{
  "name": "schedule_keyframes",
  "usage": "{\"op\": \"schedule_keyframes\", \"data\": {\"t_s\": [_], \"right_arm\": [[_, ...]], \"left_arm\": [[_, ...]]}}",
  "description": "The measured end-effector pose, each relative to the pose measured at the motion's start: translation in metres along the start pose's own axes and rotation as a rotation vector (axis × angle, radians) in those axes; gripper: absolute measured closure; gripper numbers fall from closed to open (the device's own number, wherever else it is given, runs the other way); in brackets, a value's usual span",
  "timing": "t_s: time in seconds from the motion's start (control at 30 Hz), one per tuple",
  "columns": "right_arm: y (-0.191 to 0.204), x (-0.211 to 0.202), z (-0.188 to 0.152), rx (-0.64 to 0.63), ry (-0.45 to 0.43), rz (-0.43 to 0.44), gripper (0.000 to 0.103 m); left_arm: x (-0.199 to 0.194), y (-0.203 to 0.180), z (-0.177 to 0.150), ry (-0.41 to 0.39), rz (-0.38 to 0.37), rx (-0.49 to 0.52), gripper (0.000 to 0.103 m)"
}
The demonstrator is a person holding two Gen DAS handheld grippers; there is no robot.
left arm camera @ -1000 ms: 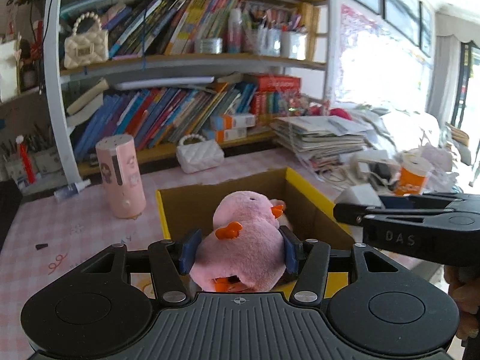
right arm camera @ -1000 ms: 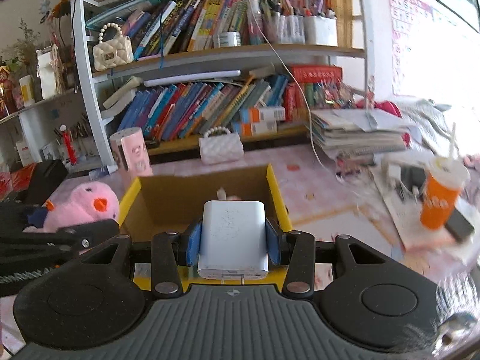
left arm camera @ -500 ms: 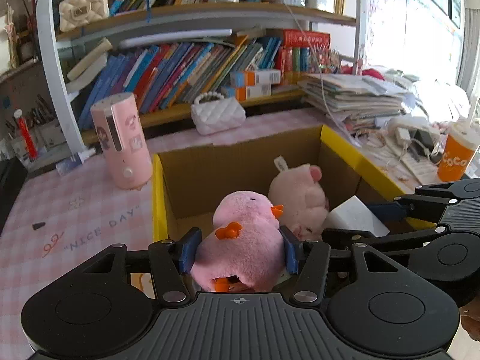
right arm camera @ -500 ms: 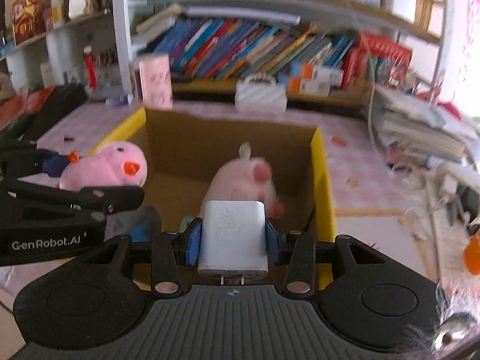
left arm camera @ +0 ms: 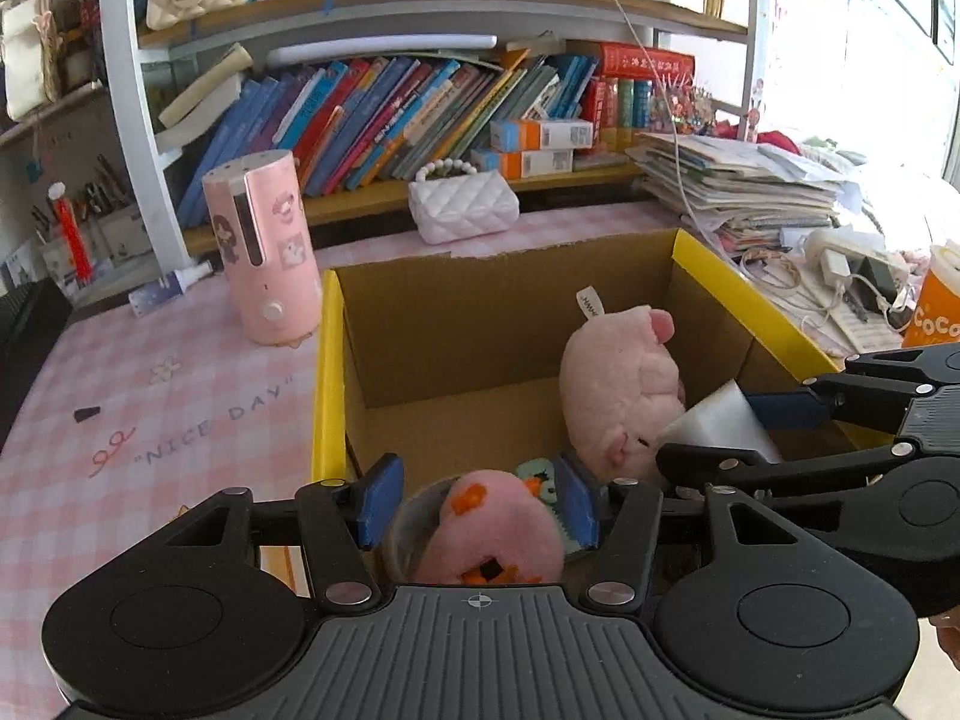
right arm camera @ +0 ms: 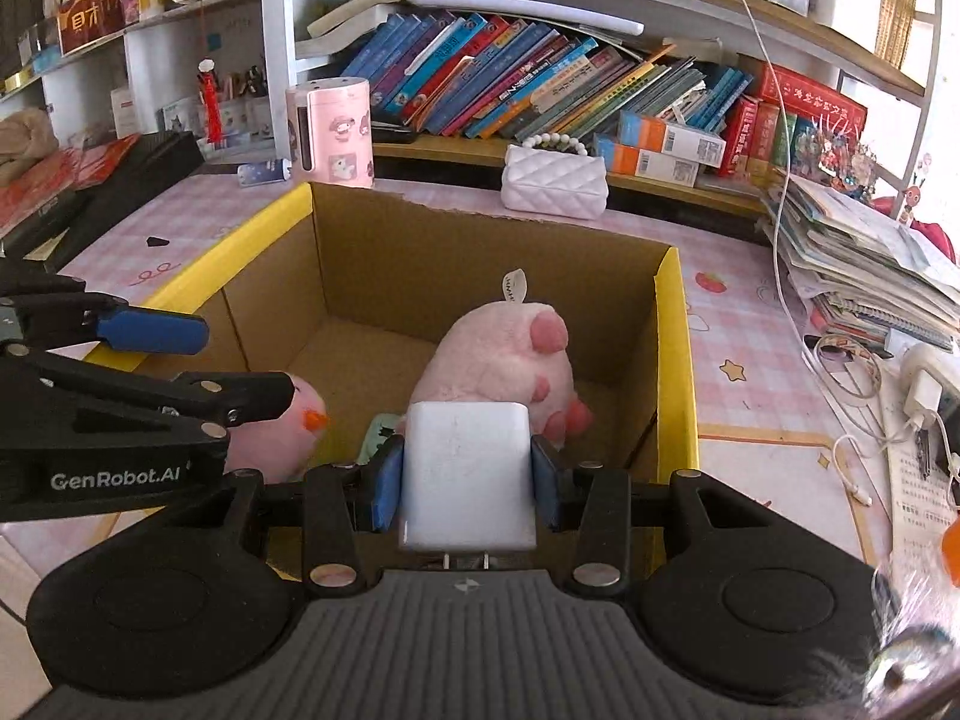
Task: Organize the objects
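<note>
A cardboard box with yellow rims point(left arm camera: 327, 372) point(right arm camera: 675, 360) stands open on the pink checked table. A pink pig plush point(left arm camera: 618, 384) point(right arm camera: 498, 348) lies inside it, with a small green item point(left arm camera: 534, 474) on the floor beside it. My left gripper point(left arm camera: 477, 501) point(right arm camera: 246, 360) hangs over the box's near left part. Its jaws are opening, and the pink duck plush point(left arm camera: 486, 534) point(right arm camera: 282, 432) sits low between them, with a gap at the left pad. My right gripper point(right arm camera: 468, 474) point(left arm camera: 714, 426) is shut on a white charger block point(right arm camera: 468, 468) point(left arm camera: 720, 420) just in front of the pig.
A pink canister point(left arm camera: 264, 252) and a white quilted purse point(left arm camera: 462, 210) stand behind the box, before a shelf of books. To the right are a paper stack point(left arm camera: 750, 192), cables with plugs point(left arm camera: 840, 276) and an orange cup point(left arm camera: 936, 312).
Both grippers came down over the box from above. The left jaws have widened and the duck has sunk lower between them. The right gripper still holds the charger.
</note>
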State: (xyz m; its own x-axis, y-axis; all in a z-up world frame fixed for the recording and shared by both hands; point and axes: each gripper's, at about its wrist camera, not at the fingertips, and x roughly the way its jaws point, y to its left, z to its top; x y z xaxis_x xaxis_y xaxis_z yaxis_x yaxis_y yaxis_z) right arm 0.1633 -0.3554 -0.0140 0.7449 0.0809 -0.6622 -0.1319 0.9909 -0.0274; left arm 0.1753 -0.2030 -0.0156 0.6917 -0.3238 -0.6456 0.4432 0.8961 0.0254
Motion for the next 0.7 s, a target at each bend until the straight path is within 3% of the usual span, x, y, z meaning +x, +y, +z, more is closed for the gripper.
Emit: {"op": "schedule_keyframes", "data": {"t_s": [0.17,0.33,0.4,0.6,0.7], "right_arm": [[-0.001,-0.011,-0.001,0.045,-0.028,-0.028,0.057],[0.005,-0.038,0.002,0.094,-0.110,-0.058,0.051],[0.010,-0.050,0.004,0.114,-0.147,-0.075,0.045],[0.036,-0.088,0.002,0.189,-0.240,-0.161,0.016],[0.055,-0.100,-0.008,0.198,-0.246,-0.172,0.009]], "left_arm": [[-0.025,0.003,0.000,-0.082,-0.007,-0.032,0.027],[-0.063,0.010,-0.001,-0.179,0.033,-0.050,0.017],[-0.079,0.017,-0.004,-0.213,0.053,-0.069,0.009],[-0.124,0.042,-0.027,-0.268,0.197,-0.137,0.001],[-0.141,0.048,-0.051,-0.261,0.279,-0.143,0.000]]}}
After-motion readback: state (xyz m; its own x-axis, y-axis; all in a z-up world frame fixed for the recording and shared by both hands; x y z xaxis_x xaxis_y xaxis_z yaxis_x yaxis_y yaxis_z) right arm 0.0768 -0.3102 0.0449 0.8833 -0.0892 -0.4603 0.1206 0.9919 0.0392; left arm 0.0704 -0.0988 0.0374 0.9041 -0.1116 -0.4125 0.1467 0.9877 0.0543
